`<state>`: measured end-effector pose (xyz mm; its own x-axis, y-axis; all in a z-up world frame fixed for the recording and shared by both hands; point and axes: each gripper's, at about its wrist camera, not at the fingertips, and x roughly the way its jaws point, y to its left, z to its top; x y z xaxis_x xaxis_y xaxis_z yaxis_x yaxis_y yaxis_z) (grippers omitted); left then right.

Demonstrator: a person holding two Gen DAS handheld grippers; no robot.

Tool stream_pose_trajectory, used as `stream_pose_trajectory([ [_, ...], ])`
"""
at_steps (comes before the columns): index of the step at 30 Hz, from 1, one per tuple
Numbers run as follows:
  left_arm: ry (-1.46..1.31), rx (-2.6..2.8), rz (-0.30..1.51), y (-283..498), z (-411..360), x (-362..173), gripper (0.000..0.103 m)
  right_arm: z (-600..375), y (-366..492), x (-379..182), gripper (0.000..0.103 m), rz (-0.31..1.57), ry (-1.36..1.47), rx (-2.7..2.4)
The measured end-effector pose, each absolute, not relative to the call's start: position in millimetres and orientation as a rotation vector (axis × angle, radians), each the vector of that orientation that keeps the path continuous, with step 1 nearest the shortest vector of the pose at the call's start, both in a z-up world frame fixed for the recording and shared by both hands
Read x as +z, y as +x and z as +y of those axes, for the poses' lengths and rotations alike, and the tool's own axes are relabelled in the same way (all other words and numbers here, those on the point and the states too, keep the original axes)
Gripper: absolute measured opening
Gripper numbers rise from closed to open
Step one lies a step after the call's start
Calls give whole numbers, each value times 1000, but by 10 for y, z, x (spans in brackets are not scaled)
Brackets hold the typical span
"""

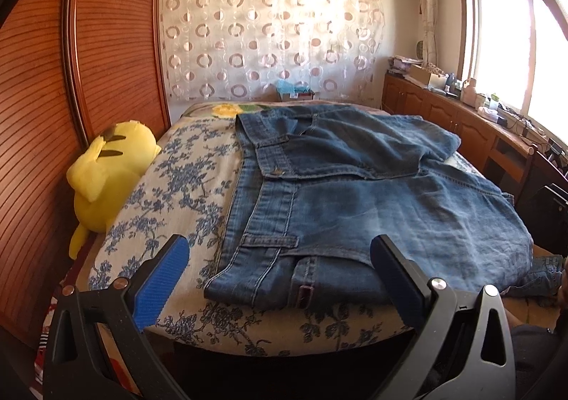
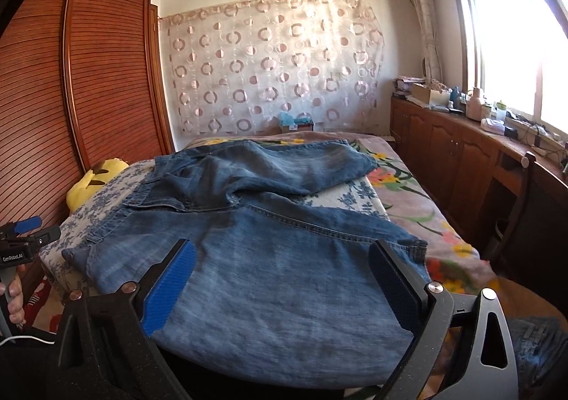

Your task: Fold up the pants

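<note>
While the blue denim pants (image 1: 355,194) lie spread on the floral-covered bed (image 1: 184,169), I see left gripper (image 1: 280,258) and right gripper (image 2: 284,261) both spread apart, clamping nothing.

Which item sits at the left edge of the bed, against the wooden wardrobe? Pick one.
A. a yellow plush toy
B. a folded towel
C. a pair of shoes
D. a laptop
A: a yellow plush toy lies between the wooden wardrobe and the floral bedspread, left of the jeans.
</note>
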<state>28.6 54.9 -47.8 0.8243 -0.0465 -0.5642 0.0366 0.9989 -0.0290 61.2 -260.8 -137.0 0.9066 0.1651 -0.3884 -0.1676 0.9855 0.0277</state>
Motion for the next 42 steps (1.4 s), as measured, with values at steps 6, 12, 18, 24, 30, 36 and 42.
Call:
stream_pose_trajectory([
  [6,-11,-37,656,324,660,-639,94,-2627,606,-1378,92,434,-26,165],
  [12,-51,-49,717,406,777,-803,83,-2630,630,-1362,91,454,-21,154],
  [18,-55,-39,748,424,851,-903,72,-2646,617,-1352,91,475,-18,147],
  [24,-110,-59,787,485,916,-1008,59,-2672,579,-1323,91,476,-12,141],
  [30,-115,-85,749,435,904,-951,33,-2703,575,-1350,91,488,-34,137],
  [36,-112,-103,710,419,866,-811,23,-2848,533,-1328,91,520,-39,120],
  [42,-132,-111,680,443,917,-699,22,-3072,514,-1365,90,595,-56,110],
])
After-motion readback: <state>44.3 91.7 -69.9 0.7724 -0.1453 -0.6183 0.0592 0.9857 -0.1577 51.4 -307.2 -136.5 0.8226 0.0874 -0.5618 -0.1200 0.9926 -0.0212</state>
